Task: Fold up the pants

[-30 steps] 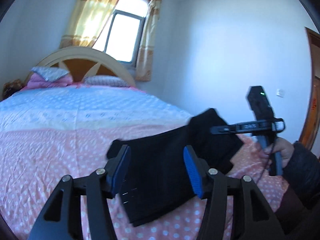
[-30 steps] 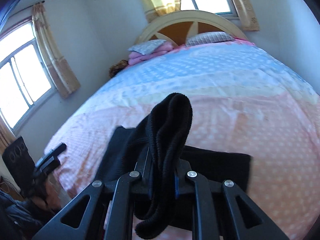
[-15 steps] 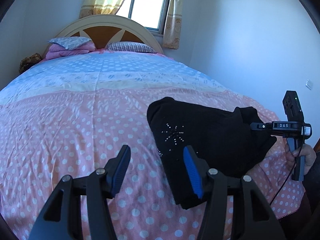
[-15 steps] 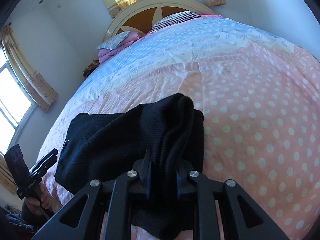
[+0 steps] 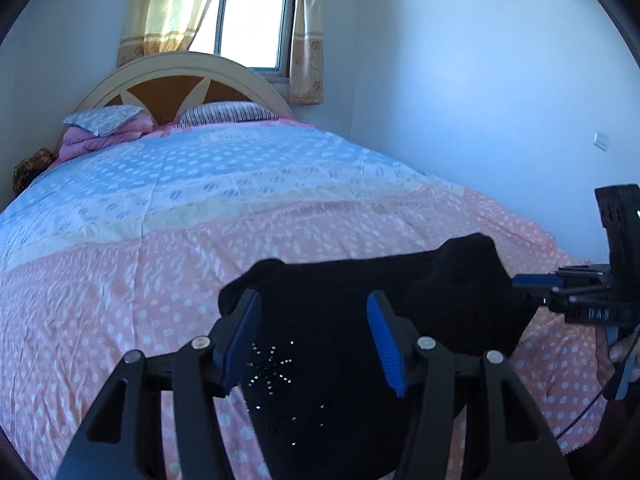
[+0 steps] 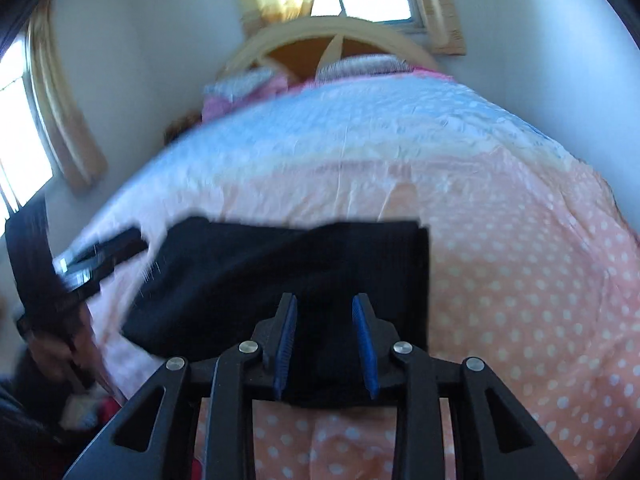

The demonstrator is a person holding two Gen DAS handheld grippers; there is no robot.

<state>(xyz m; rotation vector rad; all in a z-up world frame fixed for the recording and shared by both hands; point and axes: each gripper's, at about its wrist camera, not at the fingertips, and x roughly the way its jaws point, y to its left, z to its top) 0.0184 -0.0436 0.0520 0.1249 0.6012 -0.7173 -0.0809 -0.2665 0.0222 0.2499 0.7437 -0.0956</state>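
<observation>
**Letting go of the fold without messing it up**

So the black pants are lying folded on the pink dotted end of the bed, close to the near edge, with the little sparkly star pattern facing up in the left view. The right gripper is opening right now, the cloth sits between its blue pads but they're no longer squeezing it, looks like the release at the end of a fold. The left gripper hangs spread over the sparkly part, nothing pinched

My take on doing this bit well: let the right gripper spread fully before backing off, otherwise a pad will probably drag the top layer and undo the fold. Pull straight back and slightly up, not sideways. There's a raised hump in the cloth on the right gripper's side, I'd press that flat next. The left gripper could hold the stack down meanwhile. The right view is blurry, so edge alignment is hard to judge
</observation>
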